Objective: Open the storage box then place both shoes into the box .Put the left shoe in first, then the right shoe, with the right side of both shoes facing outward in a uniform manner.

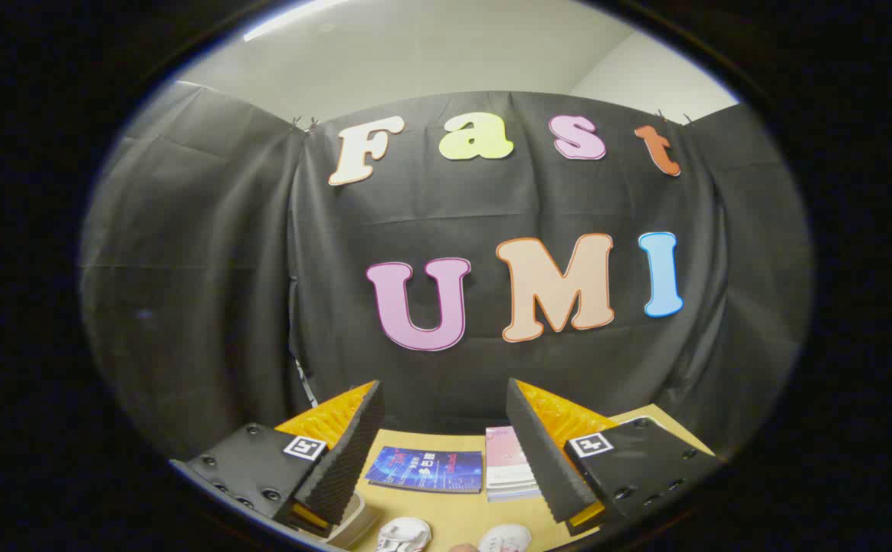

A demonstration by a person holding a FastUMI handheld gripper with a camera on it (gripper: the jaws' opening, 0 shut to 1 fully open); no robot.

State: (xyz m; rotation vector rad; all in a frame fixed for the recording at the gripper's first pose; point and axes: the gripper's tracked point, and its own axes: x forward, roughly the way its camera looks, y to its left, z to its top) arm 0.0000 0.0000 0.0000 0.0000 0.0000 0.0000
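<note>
This is a staged recording booth, not a lived-in home. Black cloth [208, 291], creased and clipped at its top edge, hangs as a backdrop around a light wooden surface [461, 514]. Plain pale walls and ceiling [446, 54] rise behind the cloth. A blue booklet [424, 468] and a stack of pink leaflets [509, 464] lie at the far end.

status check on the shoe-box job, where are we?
Nothing looks done yet. The gripper is raised and open, its jaws holding nothing and pointing at the booth wall. On the table between the jaws lie a blue booklet and a pink one; nearer the camera, the tips of two white shoes peek in. All steps remain: opening the box, then left shoe, then right.
</note>
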